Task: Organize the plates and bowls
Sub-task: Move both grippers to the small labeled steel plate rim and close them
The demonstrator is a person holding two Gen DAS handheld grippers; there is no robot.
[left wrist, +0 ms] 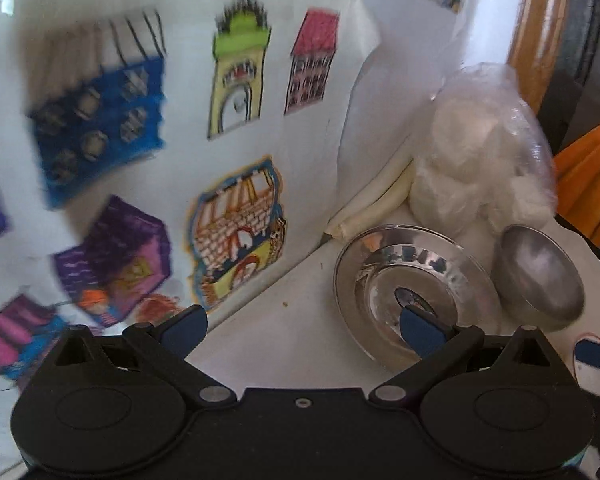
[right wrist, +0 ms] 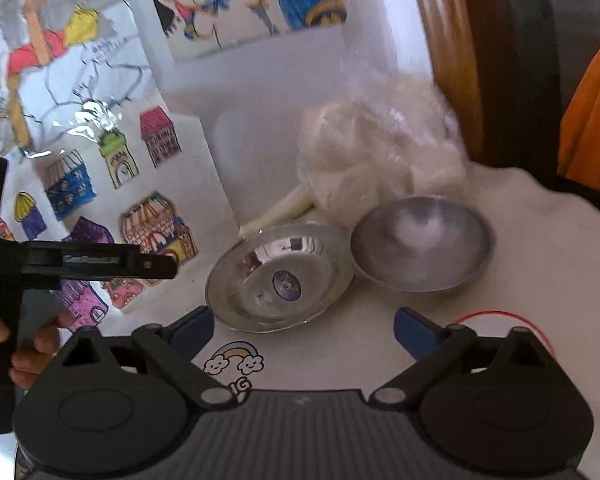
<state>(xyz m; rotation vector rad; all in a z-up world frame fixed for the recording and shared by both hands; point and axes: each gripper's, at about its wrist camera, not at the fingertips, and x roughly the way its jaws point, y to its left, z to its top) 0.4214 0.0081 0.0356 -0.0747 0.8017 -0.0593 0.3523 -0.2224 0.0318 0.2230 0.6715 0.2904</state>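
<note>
White tabletop (right wrist: 540,264): steel plate (right wrist: 278,276), empty bowl (right wrist: 420,242).

rainbow sticker (right wrist: 235,361) reads "ig" (partly hidden).

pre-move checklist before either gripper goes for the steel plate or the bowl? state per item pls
1. Left gripper open: ok, blue fingers spread wide.
2. Right gripper open: ok, nothing between its fingers.
3. Steel plate free to grasp: ok, it lies flat on the white table with only a round sticker inside.
4. Steel bowl upright and empty: ok, it sits right of the plate; whether the rims touch, cannot tell.
5. Space behind the dishes: not ok, a bagged white plush toy sits close behind both.
6. Left gripper lined up on the plate: not ok, only its right finger overlaps the plate; the gap points at the table.
</note>
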